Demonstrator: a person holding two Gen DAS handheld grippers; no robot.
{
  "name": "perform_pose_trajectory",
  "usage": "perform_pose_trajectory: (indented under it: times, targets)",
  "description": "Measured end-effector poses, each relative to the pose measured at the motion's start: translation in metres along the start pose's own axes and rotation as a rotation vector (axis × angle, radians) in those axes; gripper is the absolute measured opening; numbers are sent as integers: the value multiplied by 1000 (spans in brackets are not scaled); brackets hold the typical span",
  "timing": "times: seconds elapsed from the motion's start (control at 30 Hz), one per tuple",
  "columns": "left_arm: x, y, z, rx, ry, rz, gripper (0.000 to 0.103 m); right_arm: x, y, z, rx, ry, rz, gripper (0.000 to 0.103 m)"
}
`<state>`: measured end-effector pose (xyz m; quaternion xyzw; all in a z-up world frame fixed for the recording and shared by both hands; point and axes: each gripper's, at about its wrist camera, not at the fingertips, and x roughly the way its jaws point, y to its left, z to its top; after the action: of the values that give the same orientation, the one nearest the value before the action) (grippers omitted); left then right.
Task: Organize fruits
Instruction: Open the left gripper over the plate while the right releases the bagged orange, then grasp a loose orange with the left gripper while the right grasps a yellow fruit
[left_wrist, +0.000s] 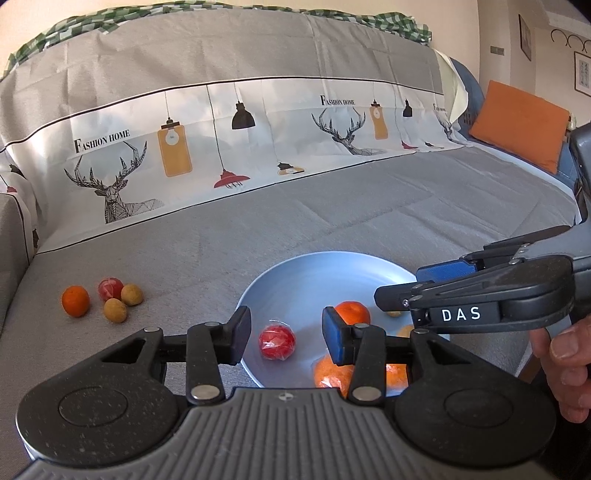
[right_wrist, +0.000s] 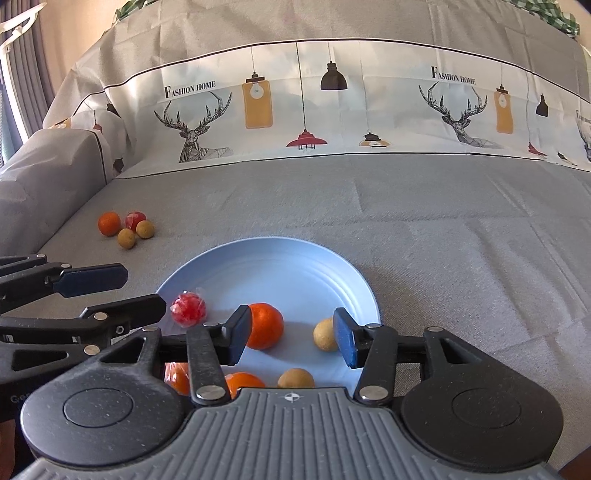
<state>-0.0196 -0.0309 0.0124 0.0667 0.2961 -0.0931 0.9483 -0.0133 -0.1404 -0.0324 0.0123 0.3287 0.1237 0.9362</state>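
both claws (left_wrist: 286, 334) (right_wrist: 291, 338) apart, empty — plate (right_wrist: 295, 258) under them holds approx six fruits; four loose fruits (right_wrist: 125, 225) far left remain.

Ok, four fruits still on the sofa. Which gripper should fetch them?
Left. The loose cluster lies off the plate's left side, nearer the left gripper, jaws open and empty. The right gripper would have to cross.

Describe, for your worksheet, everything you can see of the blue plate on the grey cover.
The blue plate is round, pale blue and shallow, with faint concentric rings and a smooth, slightly glossy surface. It lies flat on the grey cover. Its far half is bare; the near half holds oranges, small tan fruits and a wrapped red fruit. Both open grippers partly hide its near edge.
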Motion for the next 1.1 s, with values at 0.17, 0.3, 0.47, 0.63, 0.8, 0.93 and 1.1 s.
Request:
perform_pose_trajectory:
  times: [0.17,0.3,0.47,0.63,0.8,0.93,1.1]
  targets:
    - [-5,0,1,-7,-12,6,47,-3,-1,1,10,-15,-2,51]
    - [-6,3,2,-18,-14,13,46,-3,-1,3,18,-24,-3,51]
    - [-7,6,3,-31,-20,9,46,-3,0,4,21,-31,-3,51]
    - [-7,9,3,-41,-22,0,45,-3,0,6,25,-40,-5,41]
    - [-7,12,5,-63,-28,-14,45,-1,2,8,27,-44,2,23]
    - [-7,15,6,-80,-30,-13,45,1,5,9,27,-47,9,22]
    - [-7,18,8,-97,-38,-9,43,2,8,12,31,-58,25,22]
